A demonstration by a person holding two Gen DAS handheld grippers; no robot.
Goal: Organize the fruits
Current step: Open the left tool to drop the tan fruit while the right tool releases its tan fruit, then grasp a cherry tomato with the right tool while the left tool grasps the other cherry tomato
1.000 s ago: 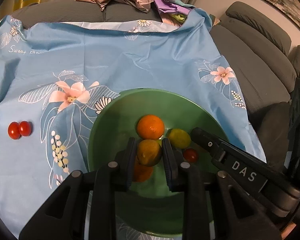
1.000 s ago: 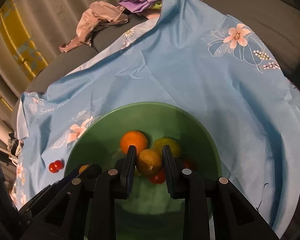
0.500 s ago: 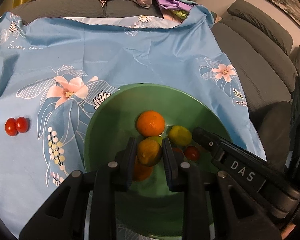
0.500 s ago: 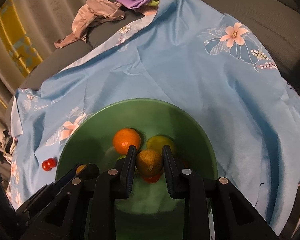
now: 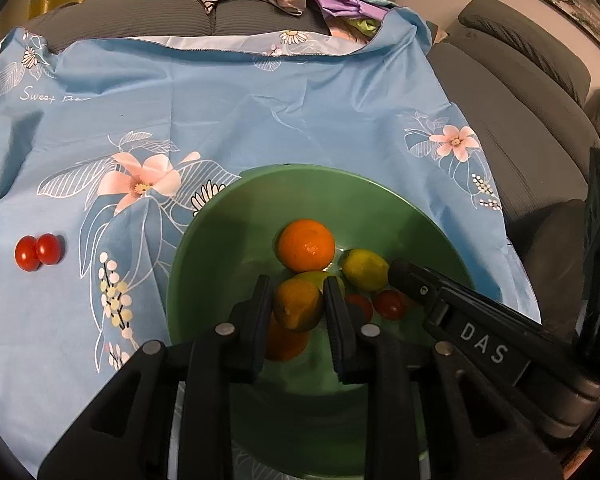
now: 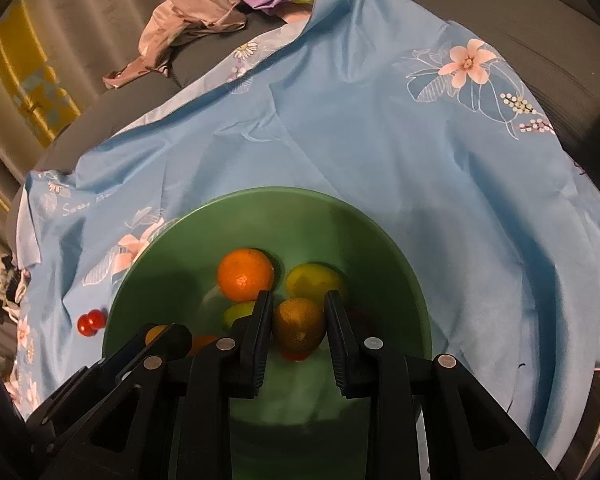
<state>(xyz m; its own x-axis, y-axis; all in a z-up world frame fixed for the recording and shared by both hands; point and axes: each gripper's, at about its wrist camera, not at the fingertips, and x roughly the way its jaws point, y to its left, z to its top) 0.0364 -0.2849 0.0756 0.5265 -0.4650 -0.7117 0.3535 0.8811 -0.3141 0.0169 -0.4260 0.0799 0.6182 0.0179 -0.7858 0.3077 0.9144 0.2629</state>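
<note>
Little has shifted since 1 s ago: both claws have stayed clamped over the green bowl [image 5: 220,240].

Left wrist view: the left gripper [image 5: 296,308] pinches a yellow-orange citrus [image 5: 298,304] above the bowl's near side; an orange [image 5: 306,245] and lemon [image 5: 365,269] lie beyond, and 2 cherry tomatoes [image 5: 38,251] sit far left on the blue cloth [image 5: 260,112].

Right wrist view: the right gripper [image 6: 298,326] grips a brownish citrus [image 6: 299,325], hiding red fruit beneath.

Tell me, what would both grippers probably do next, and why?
Probably open and drop their fruit: the left gripper clamps an orange citrus and the right gripper a brownish citrus, both already over the green bowl.
</note>
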